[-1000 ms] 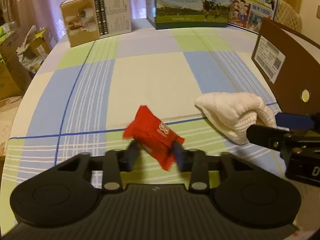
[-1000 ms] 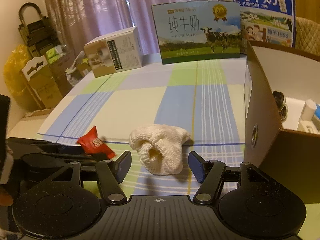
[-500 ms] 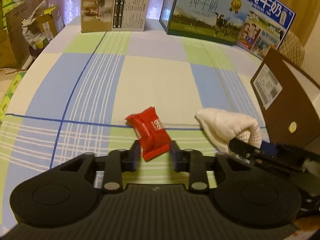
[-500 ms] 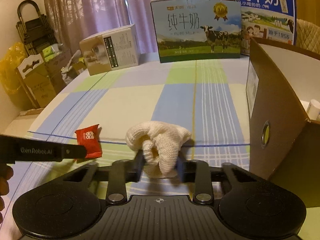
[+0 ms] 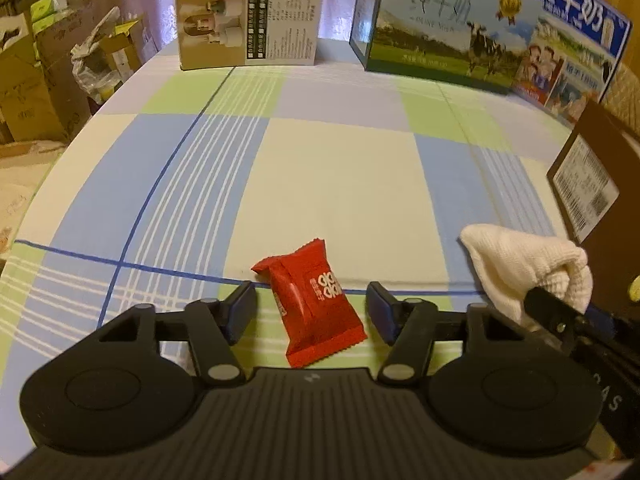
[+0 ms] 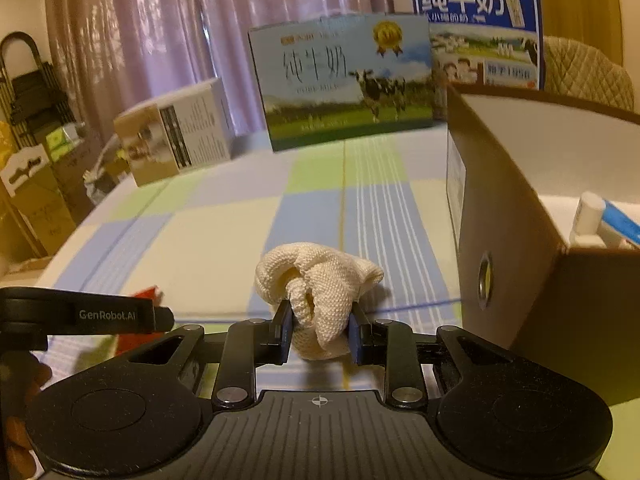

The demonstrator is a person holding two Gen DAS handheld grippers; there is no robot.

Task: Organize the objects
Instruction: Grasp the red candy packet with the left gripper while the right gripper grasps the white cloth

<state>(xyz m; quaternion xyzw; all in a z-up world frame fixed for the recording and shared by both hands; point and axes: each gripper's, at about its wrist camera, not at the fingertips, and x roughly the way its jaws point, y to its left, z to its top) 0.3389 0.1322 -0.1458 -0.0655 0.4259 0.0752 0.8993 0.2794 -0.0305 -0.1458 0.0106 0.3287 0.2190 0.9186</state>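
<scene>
Checked tablecloth; curtain behind; left tongs wide, right tongs clamping white cloth.

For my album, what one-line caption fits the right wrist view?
Right gripper clamps a cream knitted cloth above the checked tablecloth, beside an open brown box.

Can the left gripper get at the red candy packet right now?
Probably yes. The left gripper is open and the red candy packet lies on the tablecloth between its fingers, nothing blocking. The right gripper is busy beside it, shut on the white cloth.
</scene>
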